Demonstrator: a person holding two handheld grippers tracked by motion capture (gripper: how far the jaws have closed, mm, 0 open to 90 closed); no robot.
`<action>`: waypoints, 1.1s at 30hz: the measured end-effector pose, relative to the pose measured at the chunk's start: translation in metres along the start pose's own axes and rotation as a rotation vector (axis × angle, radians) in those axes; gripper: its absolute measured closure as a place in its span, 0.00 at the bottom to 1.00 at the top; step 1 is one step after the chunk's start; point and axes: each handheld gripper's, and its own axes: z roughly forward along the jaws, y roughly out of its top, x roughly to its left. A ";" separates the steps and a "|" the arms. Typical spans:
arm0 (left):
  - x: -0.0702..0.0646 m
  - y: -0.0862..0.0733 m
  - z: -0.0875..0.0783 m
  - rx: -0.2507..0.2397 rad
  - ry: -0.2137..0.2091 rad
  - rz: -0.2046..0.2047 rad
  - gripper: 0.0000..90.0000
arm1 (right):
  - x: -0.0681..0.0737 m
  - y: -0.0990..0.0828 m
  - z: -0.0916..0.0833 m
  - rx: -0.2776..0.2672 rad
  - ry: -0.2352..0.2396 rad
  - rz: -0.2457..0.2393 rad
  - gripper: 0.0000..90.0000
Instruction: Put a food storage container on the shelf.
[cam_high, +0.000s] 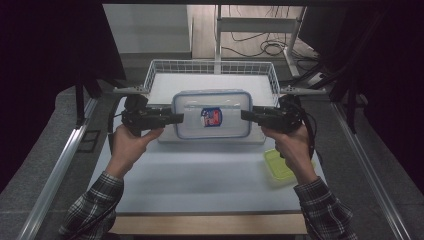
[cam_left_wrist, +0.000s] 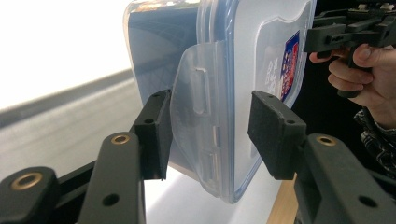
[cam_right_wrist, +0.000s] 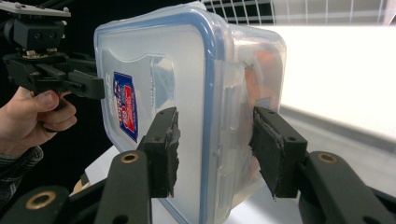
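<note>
Container (cam_high: 212, 115), clear with a blue-rimmed lid, is hanging just in front of the wire basket (cam_high: 150, 75), above the table (cam_high: 200, 175). Left tool (cam_high: 178, 118) is clamping its left end and right tool (cam_high: 246, 115) its right end (lid latches between the pads). A green lid (cam_high: 277, 165) is lying near the basket's right front corner.

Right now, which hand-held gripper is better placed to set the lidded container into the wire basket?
Neither alone: left hand-held gripper and right hand-held gripper clamp opposite ends of the container, just before the wire basket.
</note>
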 end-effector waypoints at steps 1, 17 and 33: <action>0.002 0.006 0.000 -0.008 -0.001 0.003 0.57 | 0.000 0.004 0.000 -0.006 -0.003 -0.006 0.57; 0.019 0.047 0.004 -0.015 0.011 0.005 0.57 | -0.017 0.036 0.011 -0.044 -0.002 0.008 0.57; 0.045 0.073 0.018 -0.018 0.019 -0.048 0.56 | -0.043 0.056 0.030 -0.046 -0.010 0.069 0.57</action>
